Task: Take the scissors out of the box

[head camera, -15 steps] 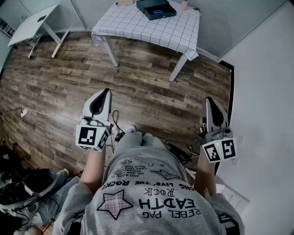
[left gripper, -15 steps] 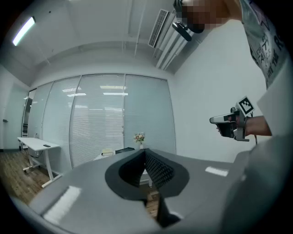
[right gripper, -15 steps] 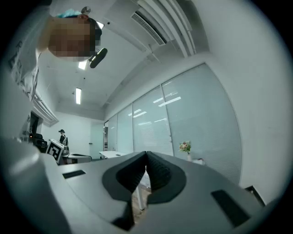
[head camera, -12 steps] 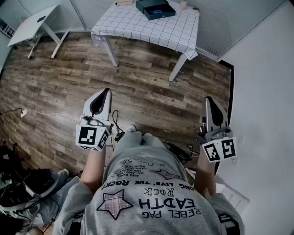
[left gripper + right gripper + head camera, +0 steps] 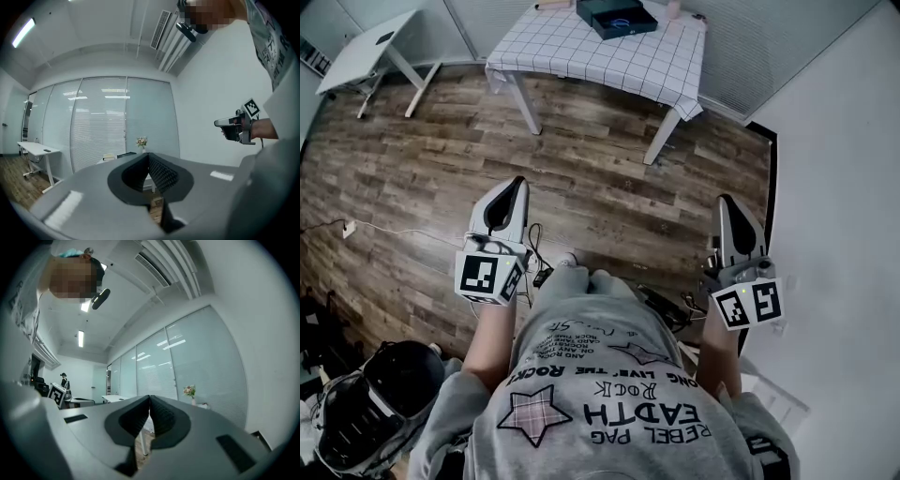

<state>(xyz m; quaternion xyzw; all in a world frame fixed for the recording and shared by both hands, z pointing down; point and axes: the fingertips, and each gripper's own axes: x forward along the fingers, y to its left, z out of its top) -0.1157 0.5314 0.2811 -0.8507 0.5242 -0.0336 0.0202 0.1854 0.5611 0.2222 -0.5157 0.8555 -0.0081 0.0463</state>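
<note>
Well, the approach is the step in hand, and nothing has been reached yet. The person [image 5: 600, 375] stands on the floor [image 5: 441, 159], well back from the bench [image 5: 581, 56] at the far side. The box [image 5: 602, 11] sits open near the bench's far edge, and what I take for the scissors [image 5: 623, 23] lies inside, too small to be sure. Both the left gripper [image 5: 517, 185] and the right gripper [image 5: 725, 201] are held level, fingers closed on nothing. Next, I'd say, comes walking up and opening one gripper's fingers over the box.
</note>
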